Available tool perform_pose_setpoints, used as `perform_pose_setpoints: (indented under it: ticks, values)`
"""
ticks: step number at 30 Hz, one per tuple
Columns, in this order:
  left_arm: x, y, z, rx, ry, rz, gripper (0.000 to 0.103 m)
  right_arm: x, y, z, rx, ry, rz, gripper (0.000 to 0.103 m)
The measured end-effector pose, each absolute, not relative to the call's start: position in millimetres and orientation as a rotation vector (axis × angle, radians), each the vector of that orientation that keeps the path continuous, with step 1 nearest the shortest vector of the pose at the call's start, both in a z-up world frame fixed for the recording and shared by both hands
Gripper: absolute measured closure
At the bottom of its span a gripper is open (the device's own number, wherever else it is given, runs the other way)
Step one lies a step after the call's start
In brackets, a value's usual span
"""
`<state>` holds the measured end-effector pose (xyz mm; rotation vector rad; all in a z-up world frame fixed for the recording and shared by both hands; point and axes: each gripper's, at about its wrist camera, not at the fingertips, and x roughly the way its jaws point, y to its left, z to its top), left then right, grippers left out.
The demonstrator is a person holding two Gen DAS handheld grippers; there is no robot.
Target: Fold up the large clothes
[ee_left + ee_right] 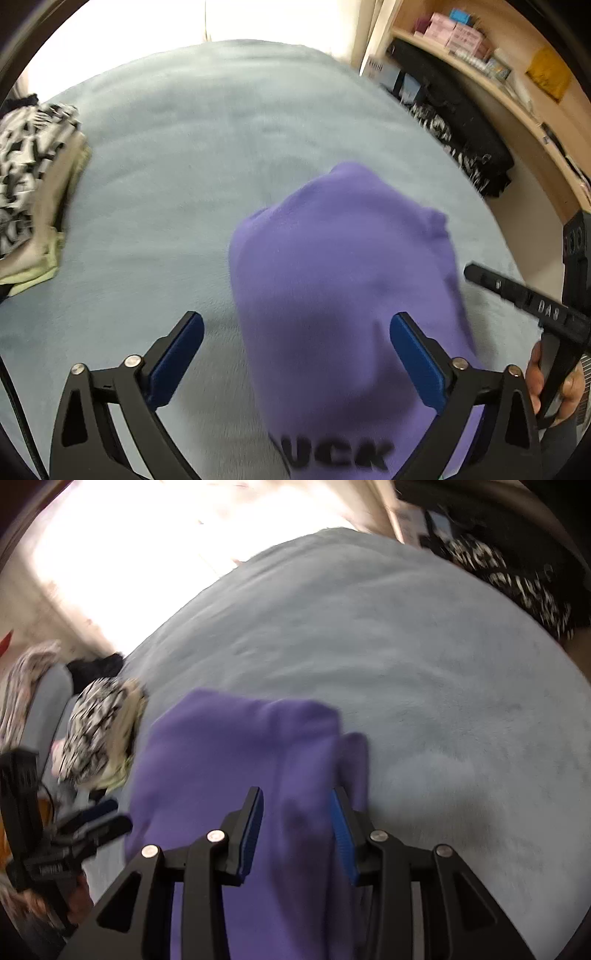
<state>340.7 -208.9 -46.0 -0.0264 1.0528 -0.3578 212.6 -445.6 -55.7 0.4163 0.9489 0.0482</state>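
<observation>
The purple fleece garment (343, 280) is seen already folded compact on the pale blue bed (177, 155), while the left hand-held gripper (295, 354) is spread wide and the right hand-held gripper (297, 830) is parted around a fold without gripping it.

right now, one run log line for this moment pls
stage: folding | item: purple garment bunched on grey blanket | left tongs: open, over garment | right tongs: open, straddling garment fold

Purple garment (343, 280) (black lettering, seemingly).
</observation>
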Motion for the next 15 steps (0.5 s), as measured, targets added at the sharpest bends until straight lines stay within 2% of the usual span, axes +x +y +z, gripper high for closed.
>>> perform_pose_setpoints:
  ticks: [2,3,5,7,10,15]
  values:
    - [318,-204,-36,-0.041,1.018,-0.349,0.026,195,-429,-47,0.374,0.939,0.080,0.066]
    - [310,-202,-33,-0.052,1.014,-0.353,0.032,185,-419,-43,0.350,0.931,0.106,0.066]
    - [293,-198,-29,-0.084,1.013,-0.376,0.060,167,-401,-38,0.297,0.920,0.135,0.066]
    - [272,-198,-29,-0.124,1.018,-0.423,0.068,146,-388,-37,0.247,0.909,0.163,0.066]
    - [239,-206,-37,-0.110,1.023,-0.469,0.073,125,-372,-45,0.195,0.921,0.164,0.066]
    - [199,-223,-57,-0.026,1.026,-0.510,0.074,104,-375,-71,0.198,0.969,0.124,0.066]
